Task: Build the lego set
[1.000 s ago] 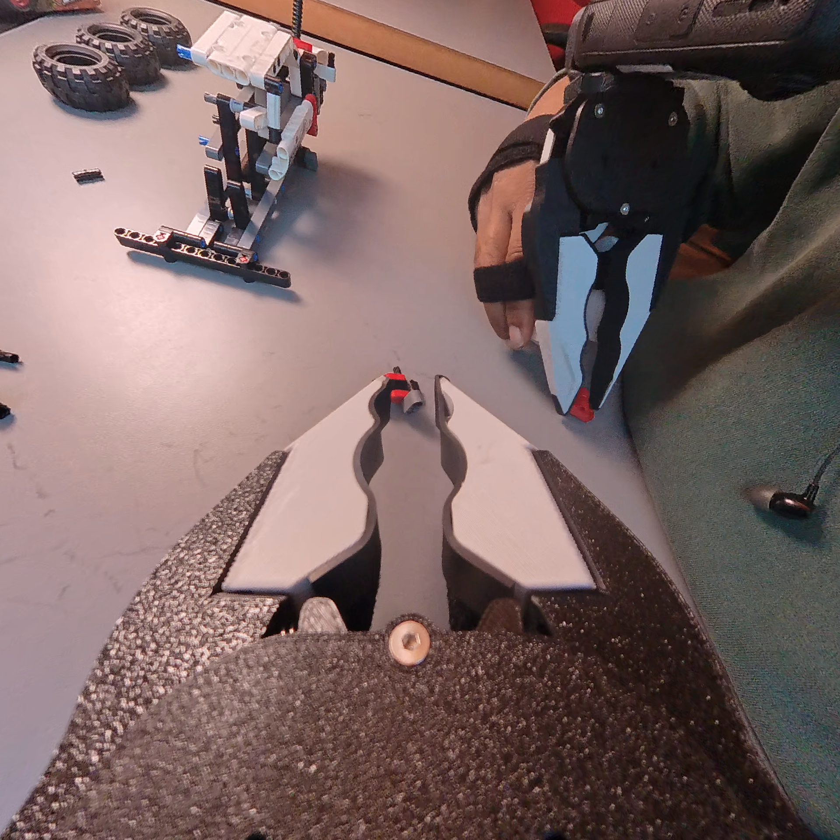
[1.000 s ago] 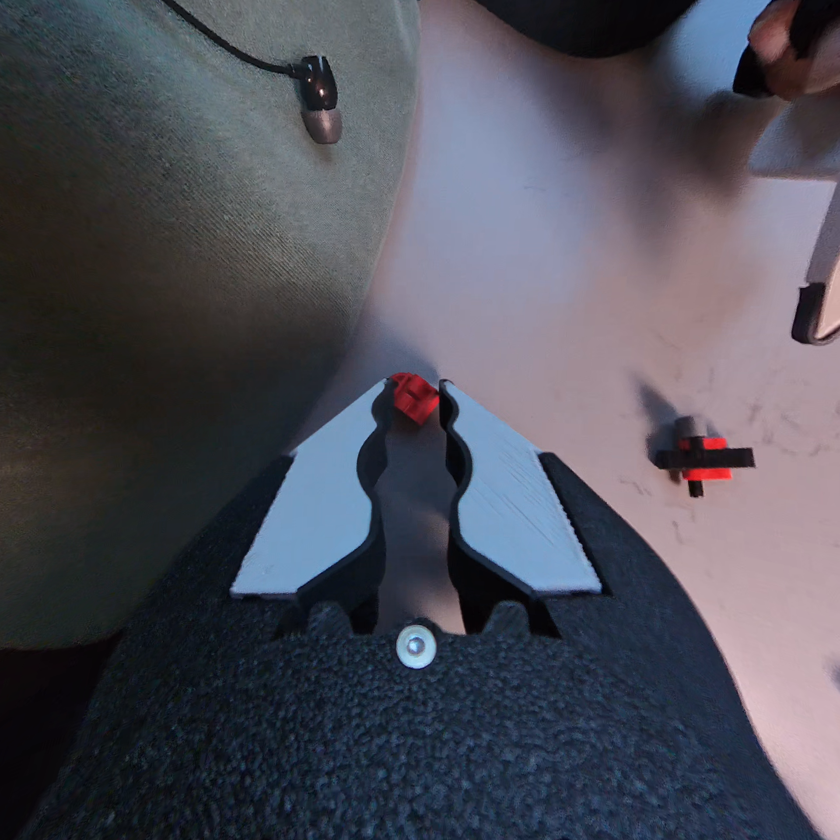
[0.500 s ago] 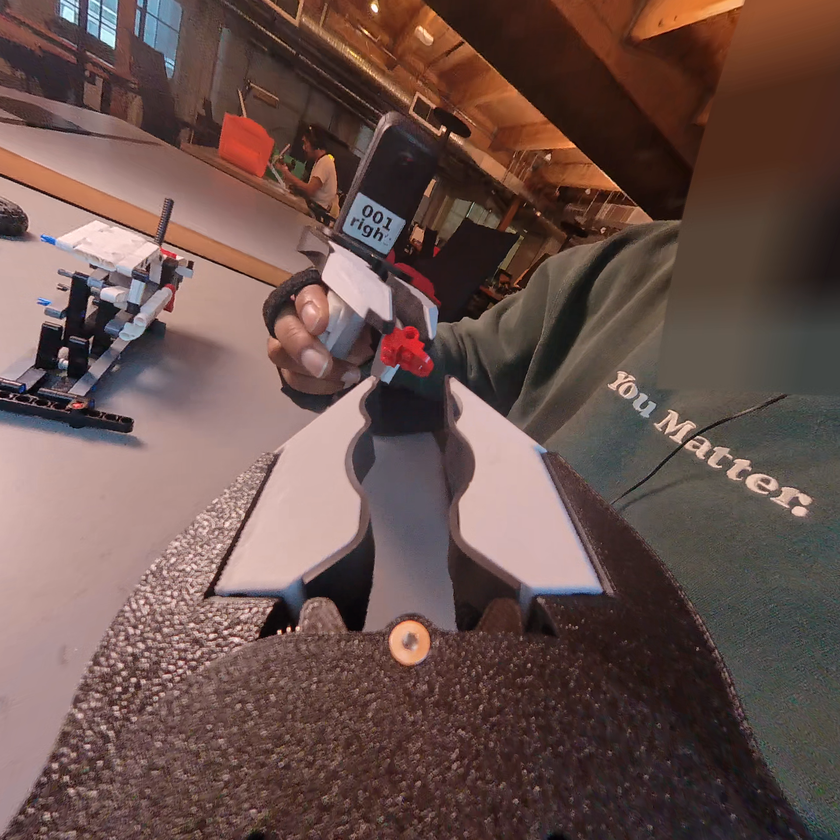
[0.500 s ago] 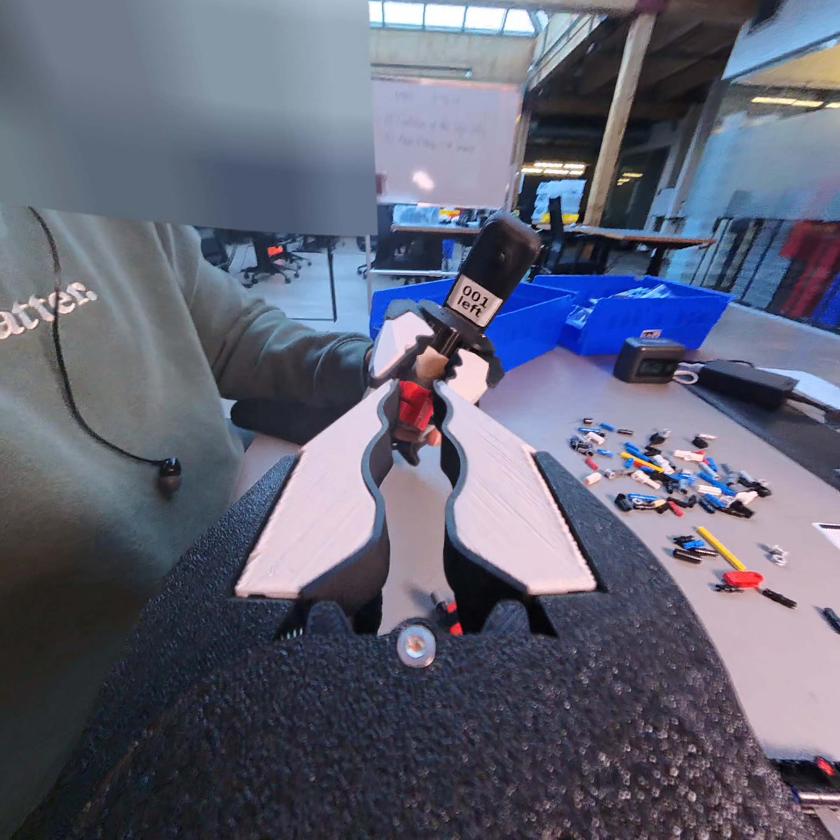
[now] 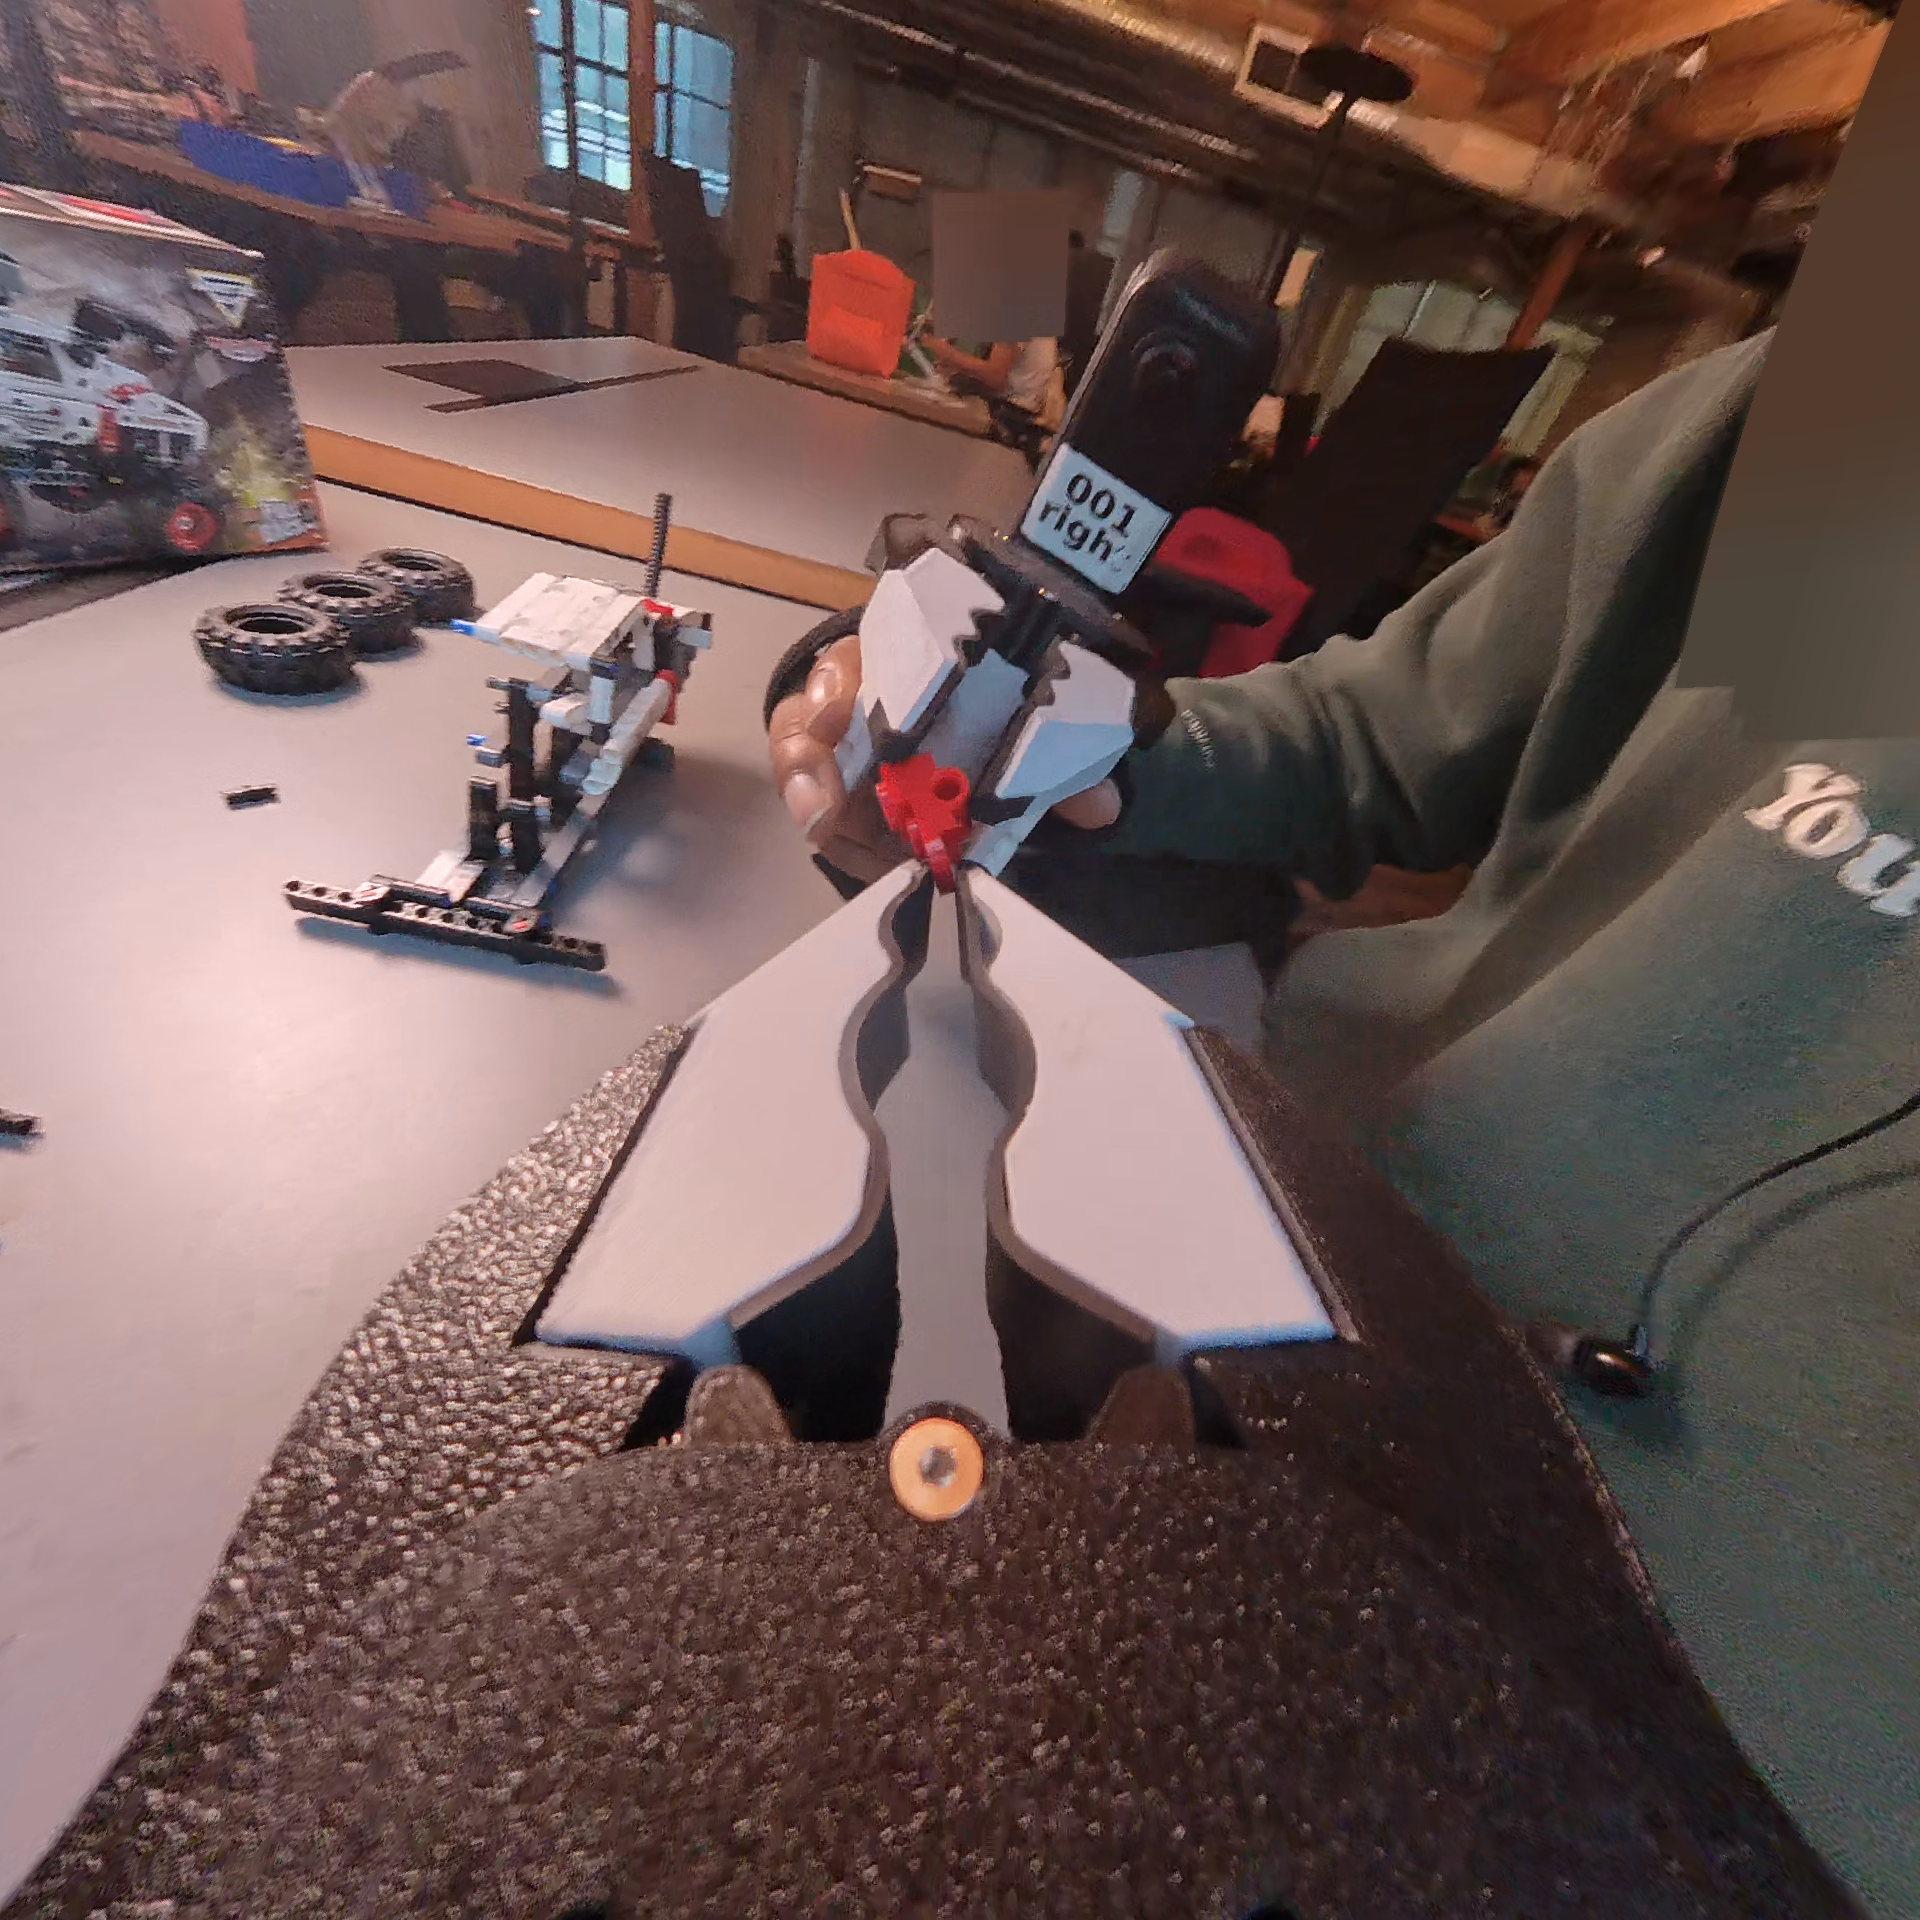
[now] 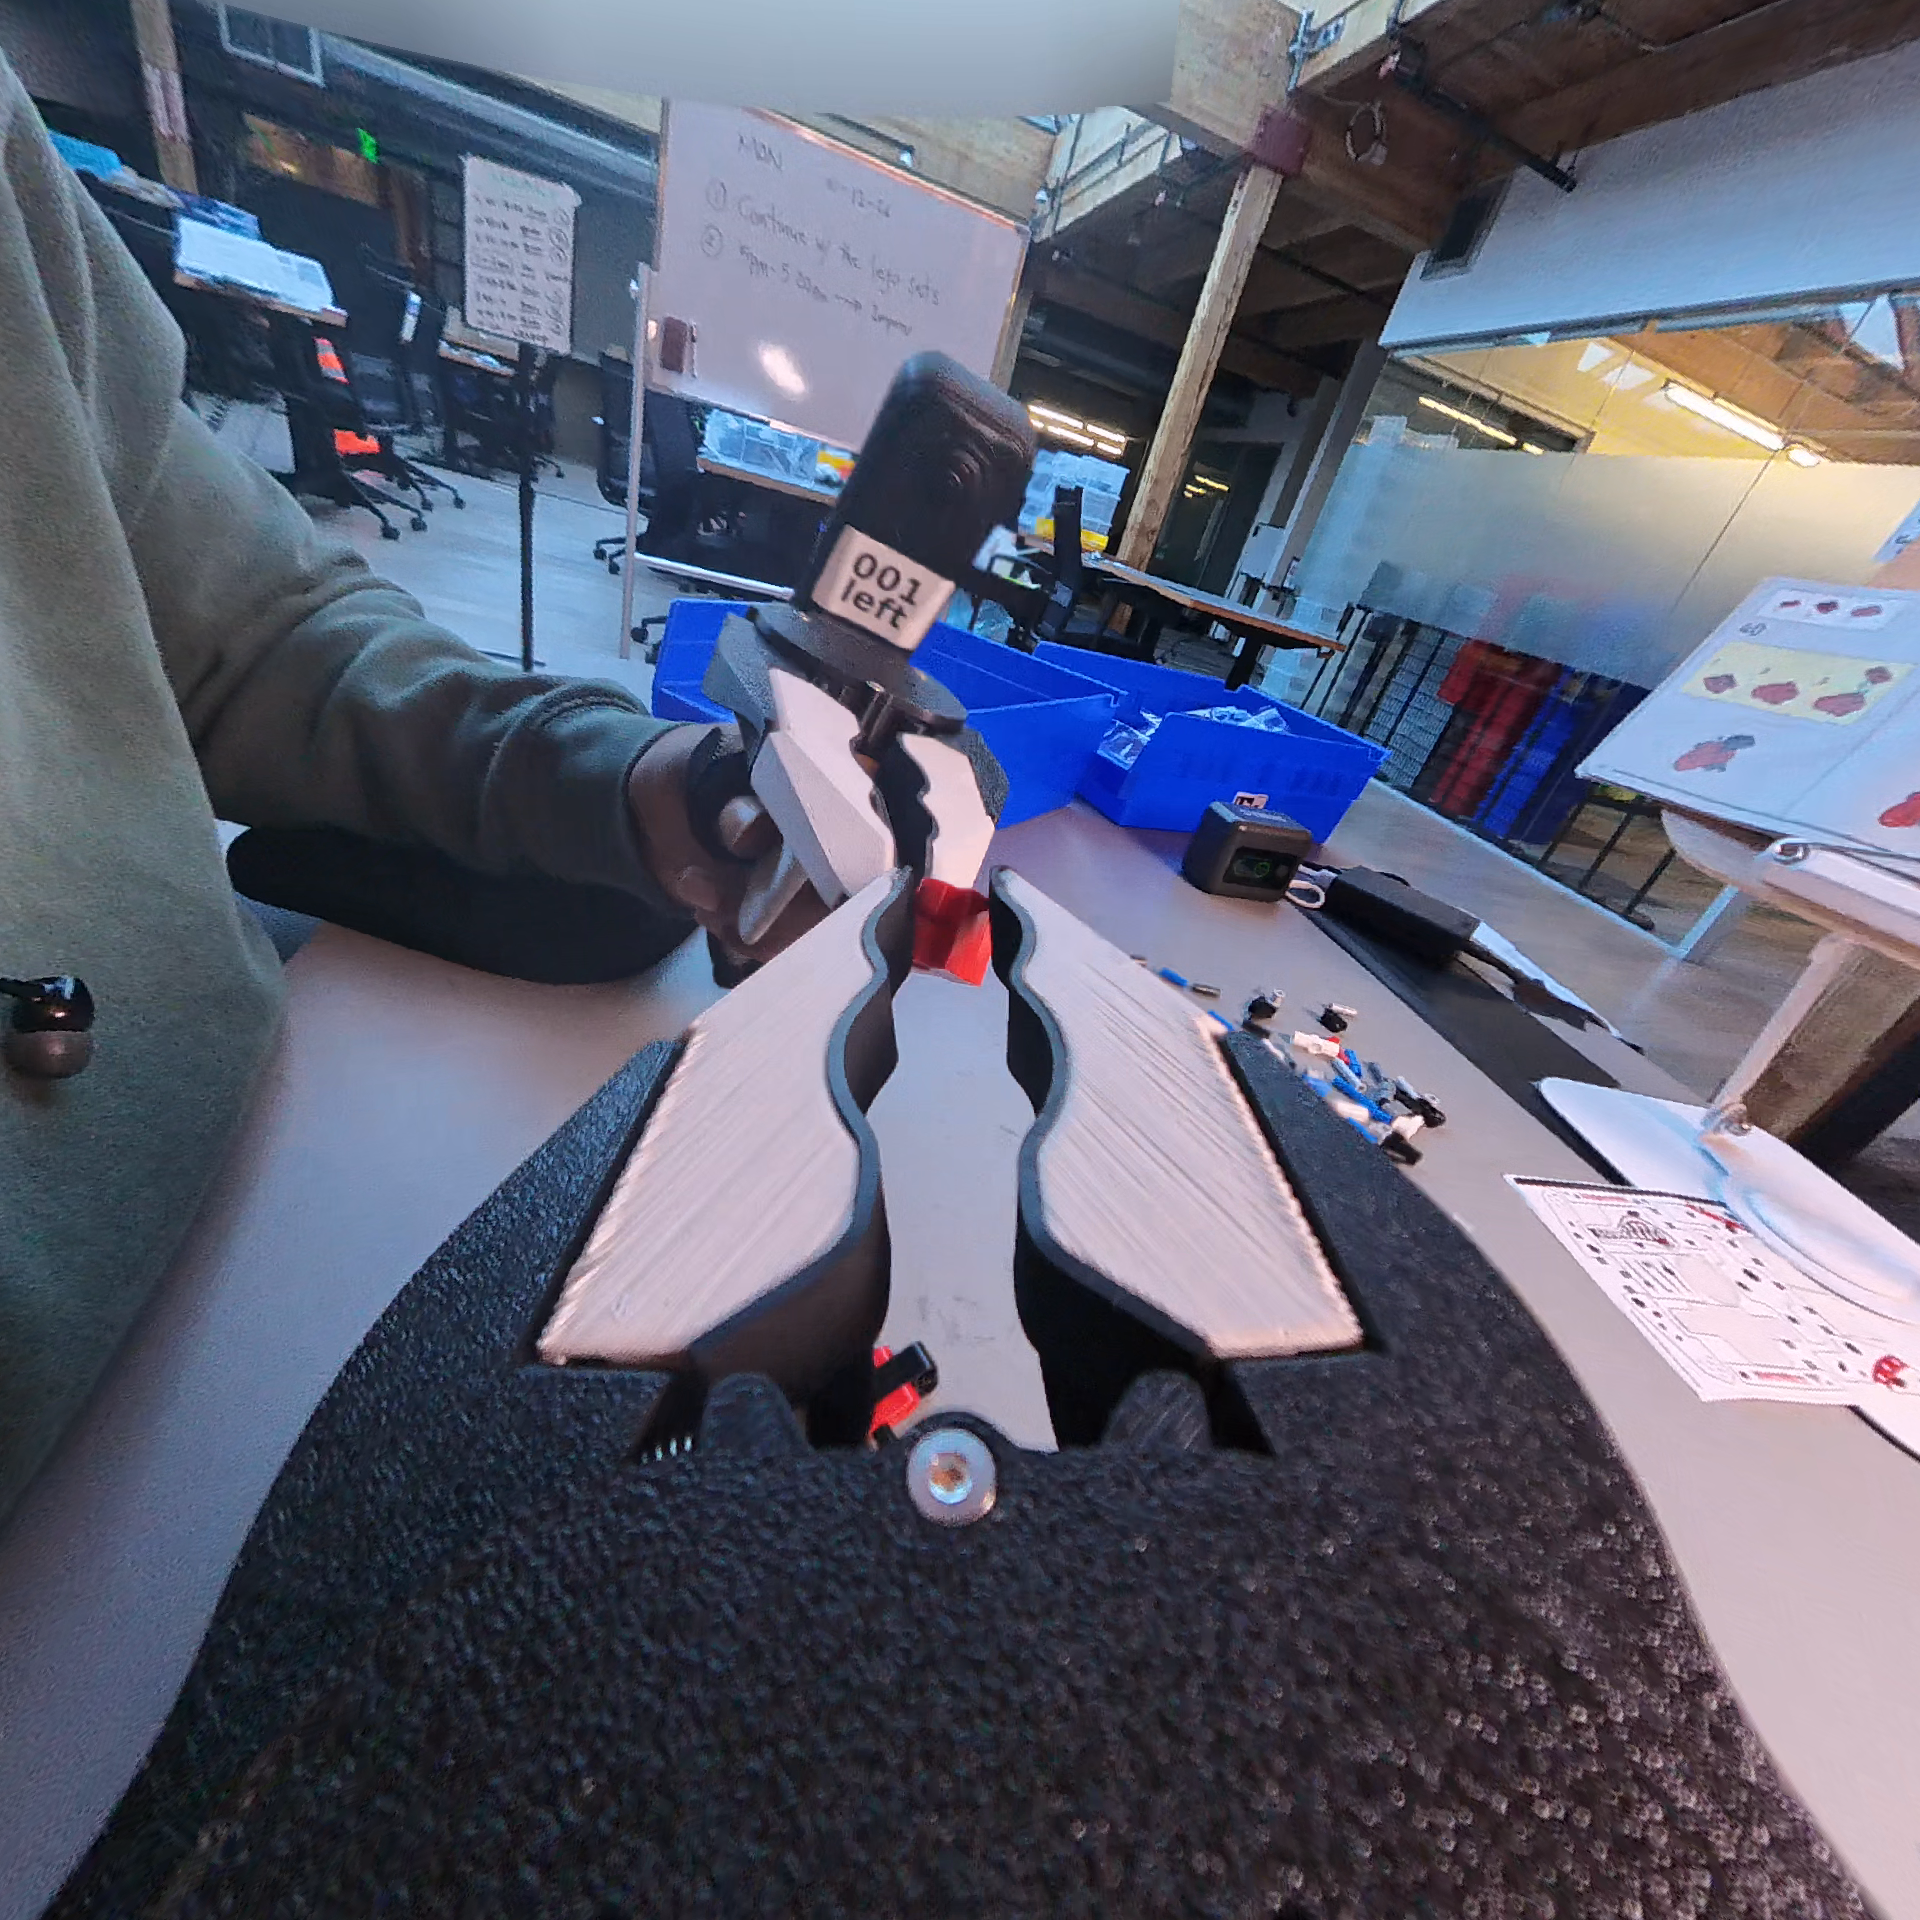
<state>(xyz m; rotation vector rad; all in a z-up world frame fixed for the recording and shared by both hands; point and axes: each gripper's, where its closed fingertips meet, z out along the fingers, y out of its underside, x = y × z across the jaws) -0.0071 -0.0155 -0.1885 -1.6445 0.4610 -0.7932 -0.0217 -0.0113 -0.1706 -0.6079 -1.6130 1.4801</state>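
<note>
Where a second earlier both tools had pointed down at the grey tabletop (image 5: 208,1091), they had since been raised and turned tip to tip in the air above it, which suggested two picked-up pieces were being mated.

The left gripper (image 5: 935,894) had its jaws nearly closed, pinching something thin at the very tips; a small red piece showed there, though whether it was separate from the other gripper's part could not be told.

The right gripper (image 6: 940,914) had its jaws a little wider, clamped on a small red lego connector (image 6: 951,930), whose holed face showed in the left wrist view.

The half-built white, black and grey lego chassis (image 5: 551,748) stood well apart on the table, near three black rubber tyres (image 5: 322,623).
</note>
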